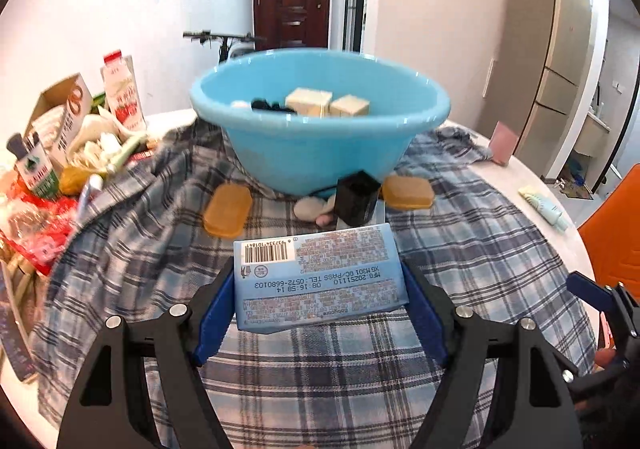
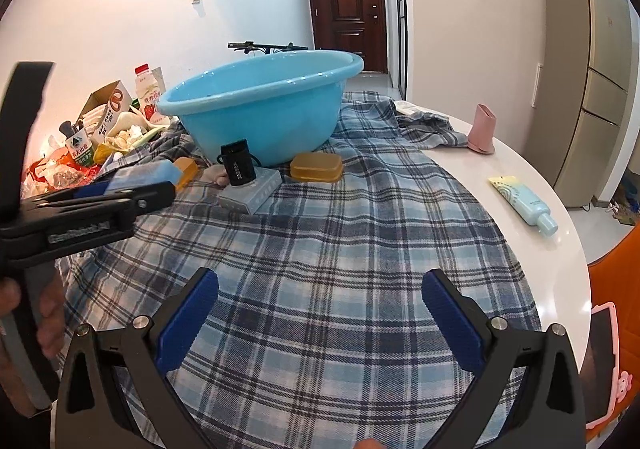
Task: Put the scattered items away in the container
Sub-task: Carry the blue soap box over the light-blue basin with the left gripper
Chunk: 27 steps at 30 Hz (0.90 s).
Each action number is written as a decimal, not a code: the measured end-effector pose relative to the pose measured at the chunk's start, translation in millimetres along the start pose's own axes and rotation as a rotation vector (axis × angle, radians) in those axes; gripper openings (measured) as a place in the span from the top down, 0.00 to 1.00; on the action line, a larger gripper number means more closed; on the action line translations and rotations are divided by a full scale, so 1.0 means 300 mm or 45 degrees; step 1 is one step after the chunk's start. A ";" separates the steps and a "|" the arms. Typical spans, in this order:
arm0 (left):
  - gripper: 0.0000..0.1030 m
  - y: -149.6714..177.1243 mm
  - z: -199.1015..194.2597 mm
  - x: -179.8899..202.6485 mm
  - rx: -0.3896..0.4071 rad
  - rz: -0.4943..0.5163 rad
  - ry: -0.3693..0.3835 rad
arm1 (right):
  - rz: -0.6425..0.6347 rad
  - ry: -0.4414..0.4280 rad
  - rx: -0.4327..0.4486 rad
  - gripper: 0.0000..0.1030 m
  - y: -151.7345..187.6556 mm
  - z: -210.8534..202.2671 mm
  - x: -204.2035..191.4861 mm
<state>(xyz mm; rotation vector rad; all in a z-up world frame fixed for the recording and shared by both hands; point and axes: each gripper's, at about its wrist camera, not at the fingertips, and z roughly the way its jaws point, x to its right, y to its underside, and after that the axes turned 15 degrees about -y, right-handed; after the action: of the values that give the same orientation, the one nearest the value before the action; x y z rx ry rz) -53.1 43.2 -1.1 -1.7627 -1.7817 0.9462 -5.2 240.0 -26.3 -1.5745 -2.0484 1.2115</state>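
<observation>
My left gripper (image 1: 320, 289) is shut on a light blue packet (image 1: 320, 277) with a barcode and holds it above the plaid cloth, short of the blue basin (image 1: 320, 153). The basin holds two cream blocks (image 1: 326, 103) and a dark item. The packet (image 2: 146, 173) and the left gripper (image 2: 120, 195) also show in the right wrist view. My right gripper (image 2: 320, 313) is open and empty over the cloth. In front of the basin (image 2: 260, 109) lie a black box (image 2: 238, 163), a grey box (image 2: 250, 193) and two amber soap-like cases (image 2: 316, 167).
A heap of cartons, bottles and wrappers (image 1: 60, 153) fills the left of the table. A pink holder (image 2: 482, 129) and a pale tube (image 2: 524, 199) lie on the bare white table (image 2: 560, 269) at the right. An orange chair (image 1: 616, 233) stands by the table's right edge.
</observation>
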 end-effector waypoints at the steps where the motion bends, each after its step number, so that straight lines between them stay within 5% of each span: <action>1: 0.26 -0.003 -0.013 -0.007 0.014 0.000 -0.005 | 0.001 -0.002 0.005 0.00 -0.006 -0.001 -0.003; 7: 0.26 0.003 -0.063 -0.072 0.053 -0.032 -0.011 | -0.038 -0.031 0.032 0.00 -0.061 0.025 -0.031; 14: 0.26 0.038 -0.071 -0.171 0.050 -0.098 -0.033 | -0.104 -0.236 -0.016 0.00 -0.159 0.155 -0.079; 27: 0.26 0.075 -0.001 -0.264 0.015 -0.160 -0.018 | -0.238 -0.216 -0.161 0.05 -0.273 0.468 -0.162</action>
<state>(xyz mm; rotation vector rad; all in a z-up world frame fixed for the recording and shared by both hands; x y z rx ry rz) -31.8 -36.1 -6.1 -1.6196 -1.8681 0.9173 -134.2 130.4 -37.2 -1.3347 -2.3614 1.2036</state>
